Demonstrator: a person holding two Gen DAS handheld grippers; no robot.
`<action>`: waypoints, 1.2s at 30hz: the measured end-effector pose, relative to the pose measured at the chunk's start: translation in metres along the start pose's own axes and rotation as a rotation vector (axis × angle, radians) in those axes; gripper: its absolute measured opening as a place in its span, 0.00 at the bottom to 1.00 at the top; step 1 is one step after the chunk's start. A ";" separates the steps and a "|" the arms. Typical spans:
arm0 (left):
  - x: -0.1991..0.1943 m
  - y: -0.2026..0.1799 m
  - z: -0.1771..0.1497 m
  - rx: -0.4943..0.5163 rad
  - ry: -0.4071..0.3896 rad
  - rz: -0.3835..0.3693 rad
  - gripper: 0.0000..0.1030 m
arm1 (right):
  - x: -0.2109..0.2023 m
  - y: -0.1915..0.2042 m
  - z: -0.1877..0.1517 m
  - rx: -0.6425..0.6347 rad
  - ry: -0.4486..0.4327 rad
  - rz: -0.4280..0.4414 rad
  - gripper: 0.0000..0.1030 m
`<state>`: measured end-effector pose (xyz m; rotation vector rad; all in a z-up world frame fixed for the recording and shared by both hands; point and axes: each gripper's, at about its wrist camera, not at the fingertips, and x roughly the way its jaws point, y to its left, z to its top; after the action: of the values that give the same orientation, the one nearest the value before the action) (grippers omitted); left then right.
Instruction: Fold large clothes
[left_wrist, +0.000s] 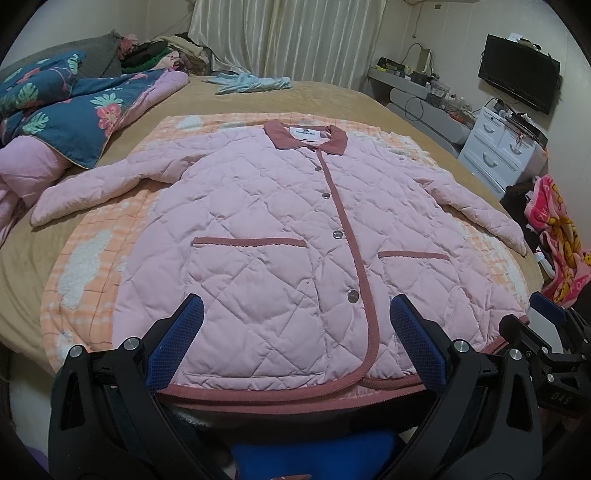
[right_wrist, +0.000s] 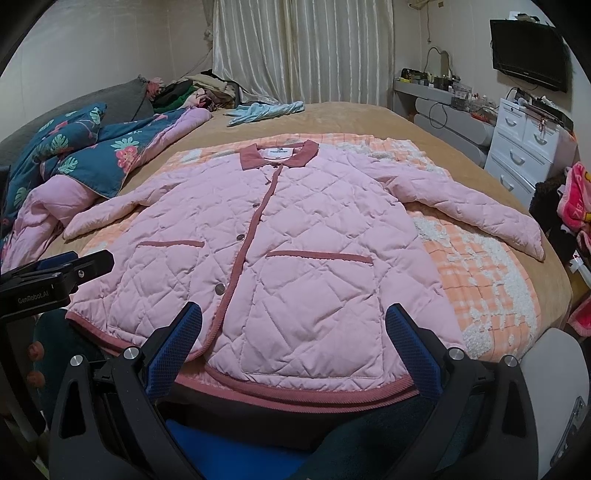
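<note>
A pink quilted jacket (left_wrist: 280, 229) with a dusty-rose collar and trim lies flat, front up and buttoned, sleeves spread, on an orange checked blanket (left_wrist: 88, 266) on the bed. It also shows in the right wrist view (right_wrist: 295, 240). My left gripper (left_wrist: 295, 332) is open and empty, its blue pads over the jacket's hem, left of the button line. My right gripper (right_wrist: 293, 332) is open and empty over the hem's right half. The right gripper shows at the left wrist view's right edge (left_wrist: 554, 332); the left gripper shows at the right wrist view's left edge (right_wrist: 55, 273).
A blue floral quilt (left_wrist: 74, 110) and pink bedding lie heaped at the bed's left. A light blue cloth (left_wrist: 251, 82) lies at the far end. A white drawer unit (left_wrist: 498, 147), a wall TV (left_wrist: 519, 72) and a pink patterned towel (left_wrist: 561, 236) stand to the right.
</note>
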<state>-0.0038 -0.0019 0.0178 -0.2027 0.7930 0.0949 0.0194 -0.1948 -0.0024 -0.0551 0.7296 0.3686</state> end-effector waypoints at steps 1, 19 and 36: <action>0.001 0.000 -0.001 -0.001 -0.001 0.000 0.92 | 0.001 -0.001 0.000 0.001 0.001 0.002 0.96; 0.009 -0.002 -0.001 0.009 0.005 0.000 0.92 | 0.010 -0.003 0.001 -0.003 0.012 0.015 0.96; 0.031 0.005 0.029 0.010 0.009 0.004 0.92 | 0.034 -0.003 0.032 -0.002 0.044 0.058 0.96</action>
<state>0.0370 0.0094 0.0146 -0.1922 0.8024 0.0944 0.0643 -0.1816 -0.0016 -0.0442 0.7755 0.4242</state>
